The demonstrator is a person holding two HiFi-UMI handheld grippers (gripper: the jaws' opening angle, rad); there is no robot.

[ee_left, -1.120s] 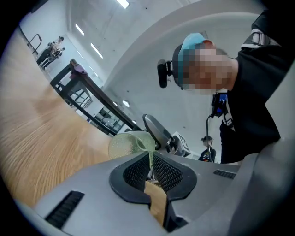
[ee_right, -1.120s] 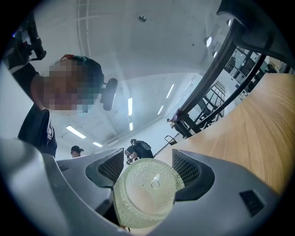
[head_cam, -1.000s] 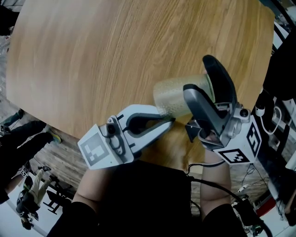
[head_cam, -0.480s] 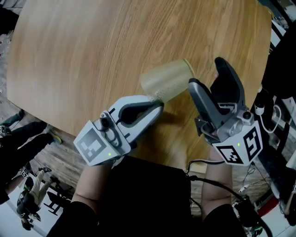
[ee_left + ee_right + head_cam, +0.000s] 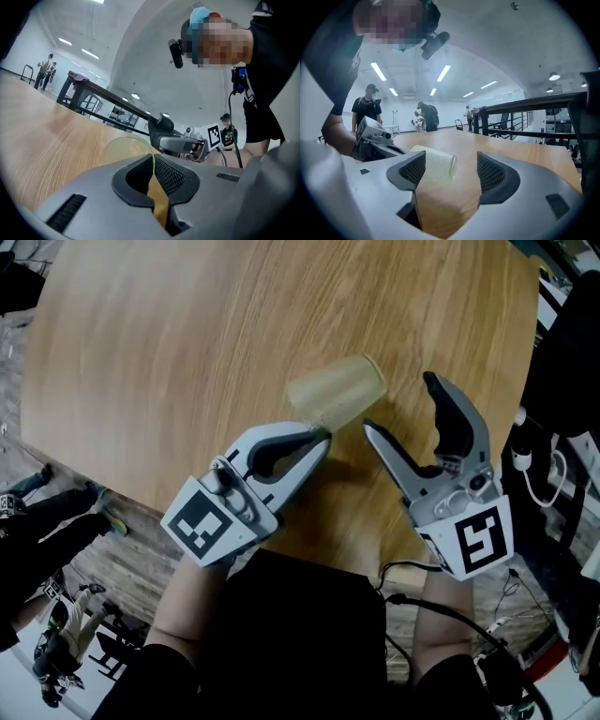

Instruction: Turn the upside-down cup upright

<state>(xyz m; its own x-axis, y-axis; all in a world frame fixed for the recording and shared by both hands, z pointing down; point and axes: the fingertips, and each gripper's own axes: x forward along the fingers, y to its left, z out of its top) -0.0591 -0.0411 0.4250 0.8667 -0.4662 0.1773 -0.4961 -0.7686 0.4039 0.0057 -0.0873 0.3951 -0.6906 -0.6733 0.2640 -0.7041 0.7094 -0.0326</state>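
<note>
A translucent yellowish cup (image 5: 336, 392) lies tilted on its side over the wooden table (image 5: 169, 334), its open rim toward the upper right. My left gripper (image 5: 323, 434) is shut, pinching the cup's lower edge near the base end. In the left gripper view the jaws (image 5: 153, 157) are pressed together and the cup (image 5: 123, 144) bulges just beyond them. My right gripper (image 5: 399, 404) stands open to the right of the cup, not touching it. In the right gripper view the cup (image 5: 433, 164) shows ahead between the spread jaws (image 5: 451, 176). Whether the cup touches the table I cannot tell.
The table's near edge (image 5: 122, 493) runs just below the left gripper. Cables and gear (image 5: 553, 474) hang past the table's right edge. A black railing (image 5: 525, 108) and several people (image 5: 423, 115) stand far behind.
The right gripper let go of the cup, rolled and drew back to the right, now open. The left gripper keeps hold of the cup, which has tipped and shifted a little left.
</note>
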